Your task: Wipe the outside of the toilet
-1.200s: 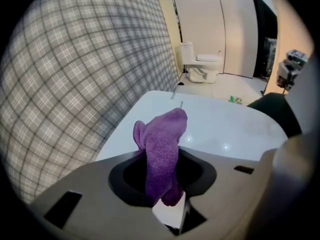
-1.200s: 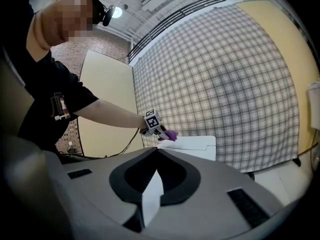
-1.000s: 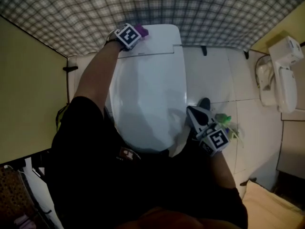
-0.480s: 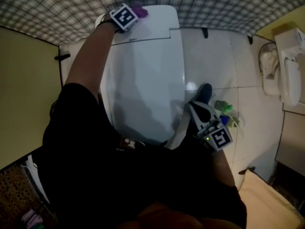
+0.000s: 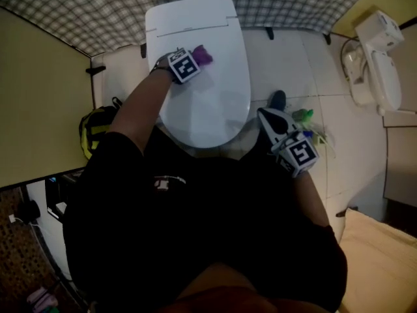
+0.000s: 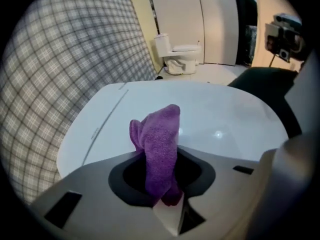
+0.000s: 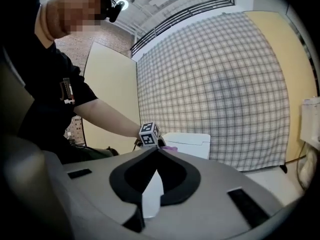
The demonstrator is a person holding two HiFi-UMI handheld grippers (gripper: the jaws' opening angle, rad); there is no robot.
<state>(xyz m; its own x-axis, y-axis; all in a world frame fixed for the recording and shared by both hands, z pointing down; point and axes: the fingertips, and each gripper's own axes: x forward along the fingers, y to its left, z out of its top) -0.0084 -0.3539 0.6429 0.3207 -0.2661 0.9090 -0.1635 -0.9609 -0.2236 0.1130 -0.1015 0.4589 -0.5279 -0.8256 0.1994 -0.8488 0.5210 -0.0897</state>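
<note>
Cloth, purple, soft and light, is bunching over the toilet lid; left gripper jaws are pinching its lower fold, probably the securest hold; right gripper, jaws closed and empty, is hanging beside the toilet.

We find no words or numbers that can be read. The cube on the left gripper and the cube on the right gripper each carry black-and-white square marker patterns, with no letters. A small grey line of print stands on the white glossy toilet, beside the seam near the tank; it is too small to make out. A small light patch sits on the chest of the person's black shirt, and it is too blurred to read.
</note>
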